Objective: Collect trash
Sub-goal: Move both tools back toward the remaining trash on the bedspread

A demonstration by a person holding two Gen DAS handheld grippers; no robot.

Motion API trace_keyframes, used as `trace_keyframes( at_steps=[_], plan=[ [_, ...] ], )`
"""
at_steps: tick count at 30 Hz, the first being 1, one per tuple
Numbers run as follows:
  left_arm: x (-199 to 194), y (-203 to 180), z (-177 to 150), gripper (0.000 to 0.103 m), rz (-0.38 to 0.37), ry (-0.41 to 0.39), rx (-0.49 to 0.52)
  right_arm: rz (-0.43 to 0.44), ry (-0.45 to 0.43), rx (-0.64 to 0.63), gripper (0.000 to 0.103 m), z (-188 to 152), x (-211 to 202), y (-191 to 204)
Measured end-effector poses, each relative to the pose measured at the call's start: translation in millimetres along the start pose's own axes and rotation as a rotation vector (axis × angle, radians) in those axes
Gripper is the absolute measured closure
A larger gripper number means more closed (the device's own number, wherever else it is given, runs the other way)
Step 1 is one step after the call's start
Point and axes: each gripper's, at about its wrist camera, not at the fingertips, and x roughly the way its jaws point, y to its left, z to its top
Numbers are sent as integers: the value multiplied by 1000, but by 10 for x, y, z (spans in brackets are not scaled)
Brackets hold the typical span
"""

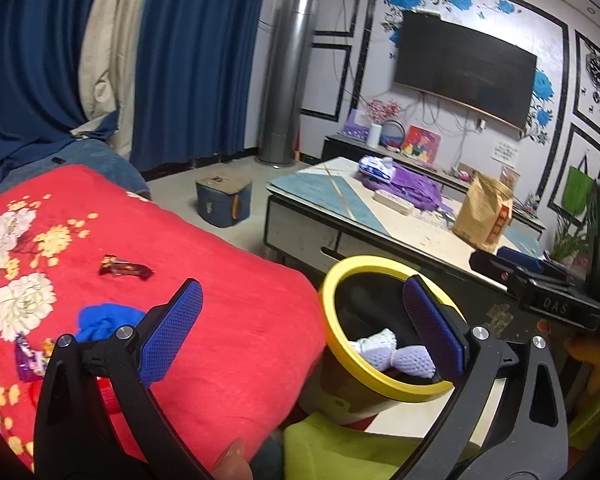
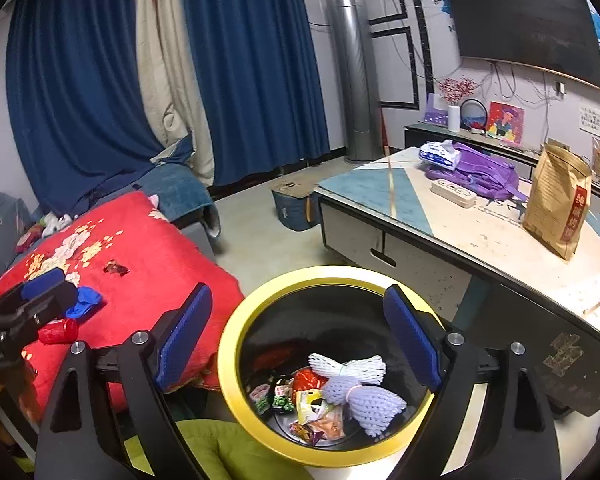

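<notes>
A yellow-rimmed black bin [image 2: 228,376] stands on the floor between the red blanket and the coffee table; it also shows in the left wrist view [image 1: 332,344]. It holds white and lilac foam nets [image 2: 360,388] and several wrappers [image 2: 308,404]. My right gripper [image 2: 300,332] is open and empty above the bin. My left gripper [image 1: 302,320] is open and empty over the blanket's edge. On the red floral blanket [image 1: 220,320] lie a dark red wrapper [image 1: 124,269], a blue crumpled piece [image 1: 104,320] and a purple wrapper [image 1: 28,360]. A red piece [image 2: 58,331] lies near the left gripper.
A coffee table [image 2: 480,240] holds a brown paper bag [image 2: 556,204], a purple bag [image 2: 476,172] and a tissue pack [image 2: 438,152]. A blue stool [image 2: 294,202] stands on the floor. Blue curtains, a tall silver cylinder [image 2: 352,68] and a wall TV [image 2: 528,20] are behind.
</notes>
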Motion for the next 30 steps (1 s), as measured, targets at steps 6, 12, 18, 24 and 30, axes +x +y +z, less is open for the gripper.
trace_keyframes(
  at_steps=[6, 12, 18, 24, 30],
  plan=[
    [-152, 174, 21, 11, 61, -34, -33, 38, -2, -27, 17, 53, -1, 204],
    [-290, 320, 10, 11, 108, -54, -48, 88, 2, -72, 17, 91, 14, 448],
    [-401, 437, -10, 11, 136, -67, -64, 133, 7, -110, 16, 121, 25, 673],
    [-533, 559, -19, 11, 164, -83, -78, 178, 18, -141, 16, 158, 61, 911],
    [-641, 733, -56, 11, 193, -83, -100, 232, 35, -162, 16, 196, 132, 1156]
  ],
)
